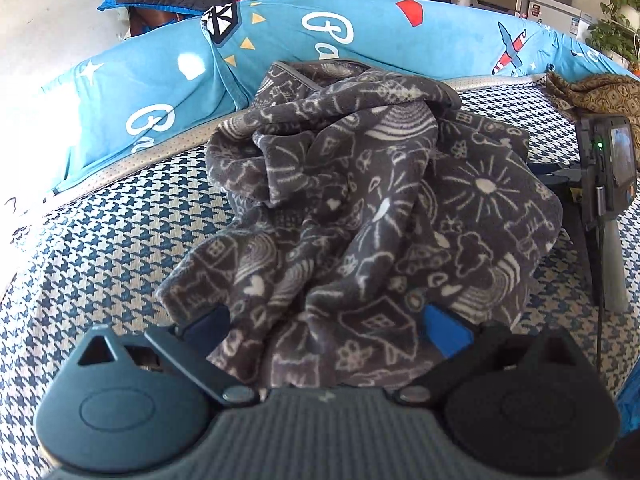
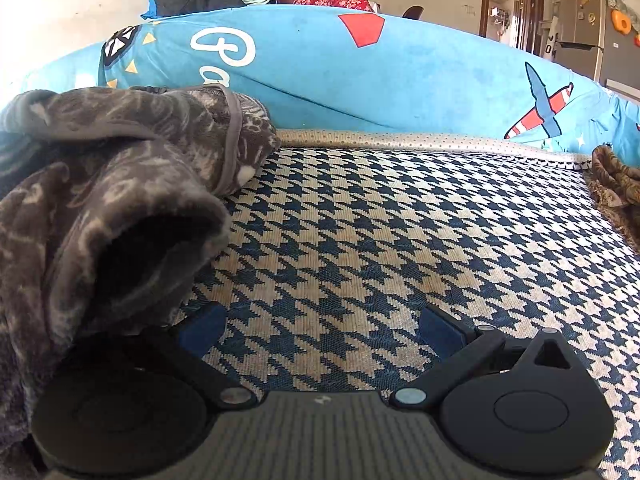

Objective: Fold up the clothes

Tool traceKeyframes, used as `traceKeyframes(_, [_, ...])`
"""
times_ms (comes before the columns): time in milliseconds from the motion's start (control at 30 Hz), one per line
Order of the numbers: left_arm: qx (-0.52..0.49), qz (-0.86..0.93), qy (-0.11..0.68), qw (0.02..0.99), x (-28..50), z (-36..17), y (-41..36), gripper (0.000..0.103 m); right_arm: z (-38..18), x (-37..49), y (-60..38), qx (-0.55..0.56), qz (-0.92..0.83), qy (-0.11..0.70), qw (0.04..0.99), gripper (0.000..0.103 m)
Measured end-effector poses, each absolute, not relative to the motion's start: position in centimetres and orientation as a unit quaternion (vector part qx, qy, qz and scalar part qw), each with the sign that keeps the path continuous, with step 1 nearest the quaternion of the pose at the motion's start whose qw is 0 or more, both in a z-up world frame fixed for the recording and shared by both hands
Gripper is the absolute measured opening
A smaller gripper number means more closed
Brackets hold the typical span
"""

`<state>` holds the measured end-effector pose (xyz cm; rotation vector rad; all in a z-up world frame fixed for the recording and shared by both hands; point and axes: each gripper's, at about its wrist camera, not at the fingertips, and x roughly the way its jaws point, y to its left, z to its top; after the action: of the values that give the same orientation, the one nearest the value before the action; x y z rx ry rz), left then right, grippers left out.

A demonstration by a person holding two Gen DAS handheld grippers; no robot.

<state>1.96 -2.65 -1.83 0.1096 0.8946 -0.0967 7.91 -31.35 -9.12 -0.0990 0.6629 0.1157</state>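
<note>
A grey fleece garment (image 1: 360, 208) with a white doodle print of suns, hearts and houses lies crumpled in a soft heap on the mat (image 1: 100, 248), a coarse woven sheet in navy and cream houndstooth with a dotted beige border. The fleece looks plush and thick; a smooth grey binding trims its far edge. Behind it a long blue bolster (image 1: 360, 36), printed with white letters, a red shape and a plane, curves along the mat's far side.

The left gripper (image 1: 326, 326) has its blue-padded fingers spread wide, the near hem of the garment lying between them but not pinched. The left view alone shows the whole heap, and at its right edge the right gripper (image 1: 608, 184) from outside, with its small lit screen and grey handle, just beside the cloth.

The right gripper (image 2: 322, 330) is likewise spread and holds nothing; bare mat (image 2: 380, 220) lies between its fingers. From here the garment (image 2: 112, 200) is seen low and from the side, filling the left, with a dark rolled opening like a sleeve or cuff facing the camera. Fleece drapes over the gripper's left housing. A brown patterned cloth (image 2: 616, 180) sits at the mat's far right edge, well apart. Open mat stretches ahead and rightward to the bolster (image 2: 360, 80)
</note>
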Motion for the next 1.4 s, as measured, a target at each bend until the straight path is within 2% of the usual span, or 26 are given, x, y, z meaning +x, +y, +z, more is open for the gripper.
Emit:
traceKeyframes(767, [0.032,-0.034,0.453,0.89,2.9,-3.0,-1.8,0.103,-8.8,7.6,-30.7,-0.038,0.021,0.334,0.941,0.103])
traceKeyframes(967, [0.033,-0.022,0.452,0.891,2.5,-3.3,-1.9,0.103,-8.4,5.4,-30.4,-0.02,-0.028,0.361,0.932,0.103])
traceKeyframes(1133, [0.033,-0.01,0.453,0.891,1.9,-3.5,-1.9,0.103,-7.4,4.5,-30.6,-0.014,-0.033,0.419,0.907,0.103])
traceKeyframes(1400, [-0.022,0.003,0.455,0.89,-0.8,-4.0,-1.0,0.103,-6.4,0.6,-30.7,-0.016,-0.07,0.461,0.885,0.103])
